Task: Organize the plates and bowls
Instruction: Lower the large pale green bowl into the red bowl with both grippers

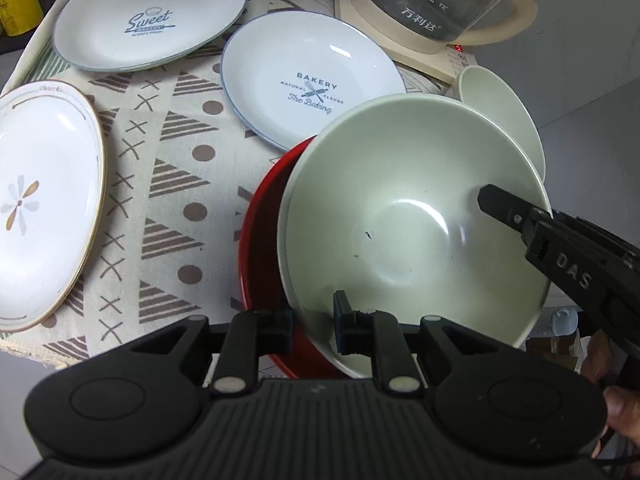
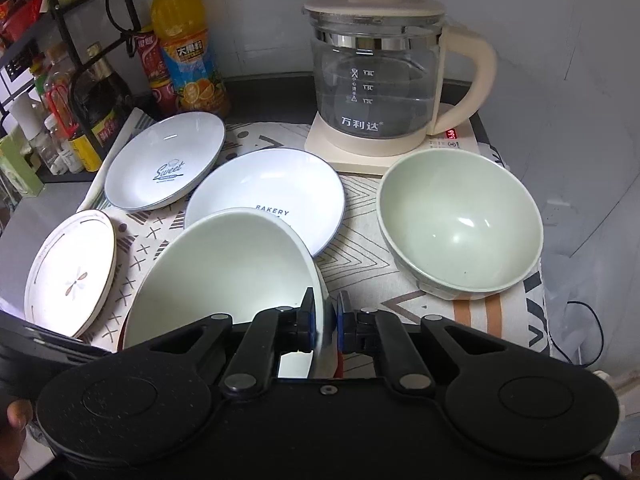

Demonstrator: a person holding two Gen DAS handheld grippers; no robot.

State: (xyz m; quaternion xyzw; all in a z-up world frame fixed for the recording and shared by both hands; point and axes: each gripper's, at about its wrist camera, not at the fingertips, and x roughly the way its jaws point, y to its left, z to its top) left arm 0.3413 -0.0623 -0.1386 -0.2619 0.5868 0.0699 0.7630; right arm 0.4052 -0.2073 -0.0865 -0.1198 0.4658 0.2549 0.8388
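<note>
A pale green bowl (image 1: 400,208) (image 2: 224,272) sits tilted inside a red bowl (image 1: 260,248), gripped from both sides. My left gripper (image 1: 312,324) is shut on its near rim; whether the red rim is also pinched I cannot tell. My right gripper (image 1: 496,204) (image 2: 326,314) is shut on the opposite rim, one finger inside the bowl. A second pale green bowl (image 1: 500,112) (image 2: 460,224) stands upright to the right. A "Bakery" plate (image 1: 308,80) (image 2: 264,196), a "Sweet" plate (image 1: 148,16) (image 2: 166,168) and stacked flower plates (image 1: 44,200) (image 2: 72,276) lie on the patterned cloth (image 1: 180,180).
A glass kettle (image 2: 376,68) on a cream base stands at the back right against the wall. Bottles (image 2: 184,40) and a black rack with jars crowd the back left. The table edge drops off just right of the second green bowl.
</note>
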